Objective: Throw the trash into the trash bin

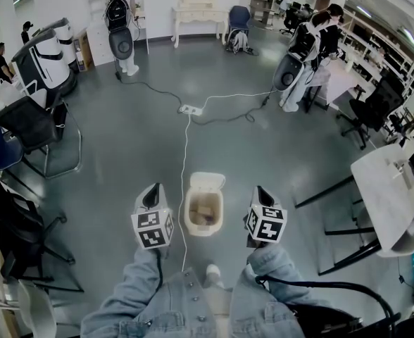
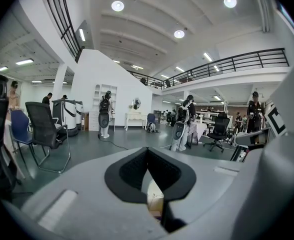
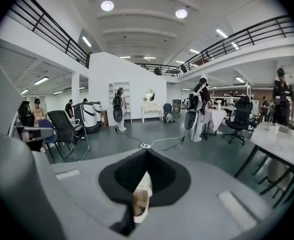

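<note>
Fingers [image 2: 132,171] of our left gripper [image 1: 154,189] and right gripper [image 1: 260,190] are pressed together, empty; the trash bin [image 1: 189,220] stands open at twelve o'clock, trash [image 1: 205,213] inside, so we judge the job done.

cream plastic trash bin [image 1: 203,230] upright, flip lid [image 1: 207,181] open, tilted back. brown cardboard-like trash [image 1: 205,211] inside it. bin sits just right of white cable [image 1: 185,160].

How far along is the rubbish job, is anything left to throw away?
Done: trash lies inside the open trash bin. In hand: nothing; left gripper and right gripper both have jaws shut and empty. Remaining: probably just closing the lid; no other trash shows.
</note>
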